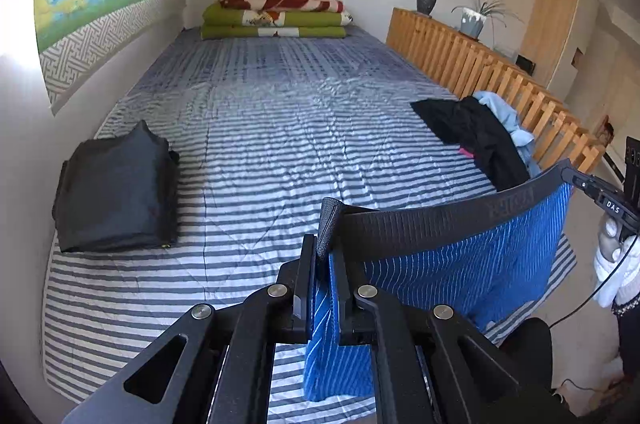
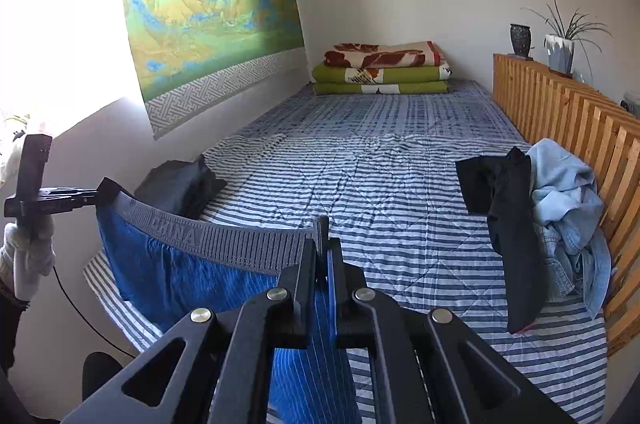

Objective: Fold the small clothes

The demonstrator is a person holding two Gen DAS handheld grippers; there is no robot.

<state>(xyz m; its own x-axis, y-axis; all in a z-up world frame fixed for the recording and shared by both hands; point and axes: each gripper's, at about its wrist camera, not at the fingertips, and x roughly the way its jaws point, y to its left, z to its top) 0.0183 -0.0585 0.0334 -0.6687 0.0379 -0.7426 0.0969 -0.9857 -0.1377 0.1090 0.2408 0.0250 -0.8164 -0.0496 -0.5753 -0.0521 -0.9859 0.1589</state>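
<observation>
Blue pinstriped underpants (image 1: 448, 264) (image 2: 180, 276) with a dark grey waistband hang stretched in the air over the near end of the striped bed. My left gripper (image 1: 324, 252) is shut on one end of the waistband. My right gripper (image 2: 322, 244) is shut on the other end, and it also shows far right in the left wrist view (image 1: 572, 176). The left gripper (image 2: 94, 196) appears at the left of the right wrist view, held by a gloved hand (image 2: 24, 248). A folded black garment (image 1: 116, 192) (image 2: 180, 186) lies at the bed's left side.
A loose heap of black and light blue clothes (image 1: 484, 136) (image 2: 552, 220) lies against the wooden slatted rail (image 1: 480, 64) (image 2: 568, 112) on the right. Folded blankets (image 1: 276, 14) (image 2: 380, 70) are stacked at the far end. A wall runs along the bed's left.
</observation>
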